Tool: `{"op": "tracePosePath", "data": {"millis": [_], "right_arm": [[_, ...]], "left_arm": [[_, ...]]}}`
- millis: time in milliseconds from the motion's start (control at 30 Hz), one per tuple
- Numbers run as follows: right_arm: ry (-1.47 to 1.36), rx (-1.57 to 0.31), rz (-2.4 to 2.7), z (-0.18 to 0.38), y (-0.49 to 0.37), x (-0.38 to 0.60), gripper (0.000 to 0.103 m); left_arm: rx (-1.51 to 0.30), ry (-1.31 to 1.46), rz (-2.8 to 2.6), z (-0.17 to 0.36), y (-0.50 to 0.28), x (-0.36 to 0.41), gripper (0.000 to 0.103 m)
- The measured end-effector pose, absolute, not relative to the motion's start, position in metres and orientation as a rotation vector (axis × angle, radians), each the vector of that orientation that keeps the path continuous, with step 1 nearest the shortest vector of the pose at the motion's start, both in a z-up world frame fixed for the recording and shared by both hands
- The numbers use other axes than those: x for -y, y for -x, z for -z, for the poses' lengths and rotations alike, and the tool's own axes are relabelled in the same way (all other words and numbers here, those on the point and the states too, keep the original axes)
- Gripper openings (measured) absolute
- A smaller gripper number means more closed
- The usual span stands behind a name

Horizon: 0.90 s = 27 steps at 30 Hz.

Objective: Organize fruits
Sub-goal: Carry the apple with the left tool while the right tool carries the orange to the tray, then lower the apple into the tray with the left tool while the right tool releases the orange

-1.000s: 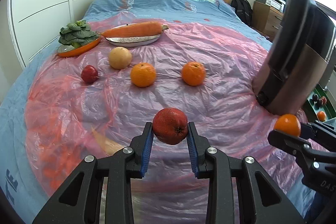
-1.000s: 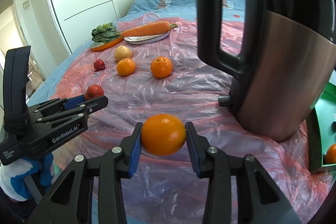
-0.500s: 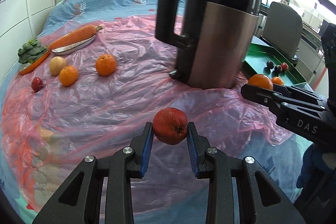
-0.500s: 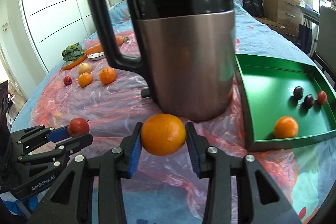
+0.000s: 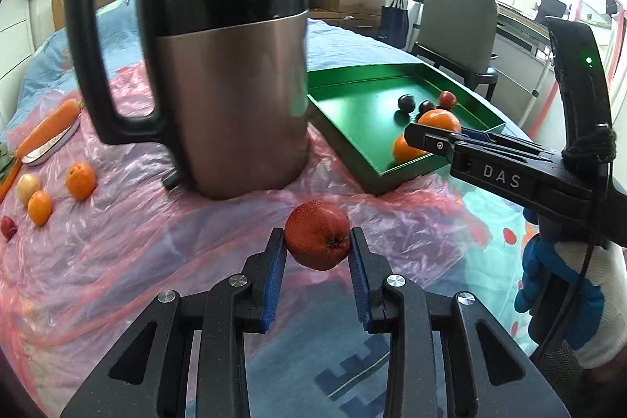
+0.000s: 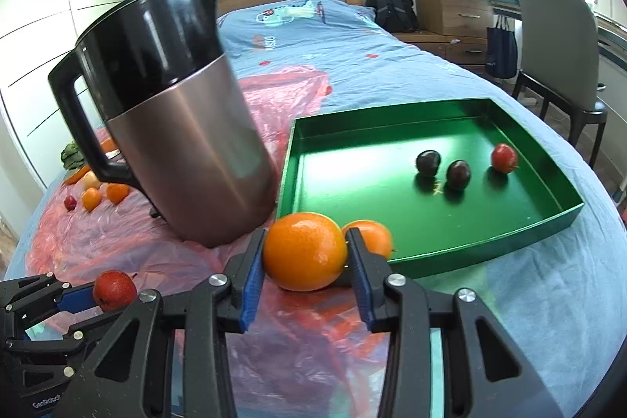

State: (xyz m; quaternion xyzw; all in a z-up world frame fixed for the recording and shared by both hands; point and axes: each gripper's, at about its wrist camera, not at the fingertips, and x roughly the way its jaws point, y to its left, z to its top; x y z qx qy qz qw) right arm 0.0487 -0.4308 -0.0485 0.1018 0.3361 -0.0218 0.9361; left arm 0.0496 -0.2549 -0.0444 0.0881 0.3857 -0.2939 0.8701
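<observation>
Right gripper [image 6: 305,255] grips an orange [image 6: 303,251] at the green tray's [image 6: 431,263] near left corner, nearer than the left gripper [image 5: 317,249], which clamps a red fruit [image 5: 316,239] left of the tray.

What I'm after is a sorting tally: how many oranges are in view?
4. One orange is held by the right gripper, one lies in the green tray's near corner, two sit on the pink sheet beyond the kettle. The kettle may hide more.
</observation>
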Motion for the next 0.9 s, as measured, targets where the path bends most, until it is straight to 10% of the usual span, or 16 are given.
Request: {"op": "tracePosePath", "data": {"millis": [900], "right_arm": [[-0.238, -0.710, 0.340, 0.091, -0.104, 0.581, 0.041]], "left_arm": [[-0.836, -0.272, 0.721, 0.059, -0.172, 0.421, 0.027]]}}
